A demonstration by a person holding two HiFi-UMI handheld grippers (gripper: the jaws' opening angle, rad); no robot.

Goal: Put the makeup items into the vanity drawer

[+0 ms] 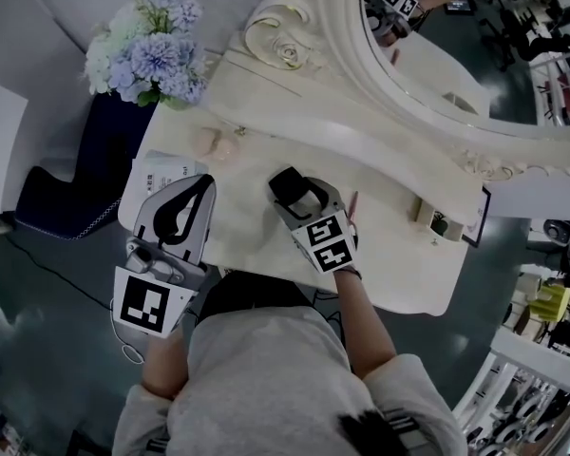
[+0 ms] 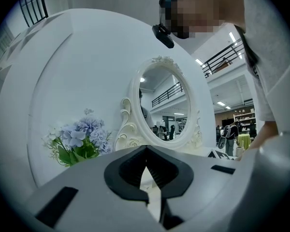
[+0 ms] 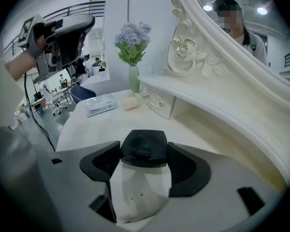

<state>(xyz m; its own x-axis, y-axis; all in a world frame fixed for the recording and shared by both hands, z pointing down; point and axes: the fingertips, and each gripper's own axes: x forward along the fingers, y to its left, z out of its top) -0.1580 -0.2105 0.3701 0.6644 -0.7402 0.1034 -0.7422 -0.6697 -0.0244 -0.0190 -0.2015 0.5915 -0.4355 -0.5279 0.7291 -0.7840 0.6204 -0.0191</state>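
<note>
- Grey sweater (image 1: 256,369), worn by the person, fills the lower edge and hides the cream vanity top's (image 1: 399,264) front.
- Left gripper (image 1: 206,184) hangs over the top's left edge, jaws pressed together with nothing between them.
- Right gripper (image 1: 296,196) pinches a black square compact (image 3: 145,148) by two sides, lying flat, above bare mid-table.
- Whether the small knobbed drawer (image 3: 159,103) under the mirror shelf is open cannot be told.
</note>
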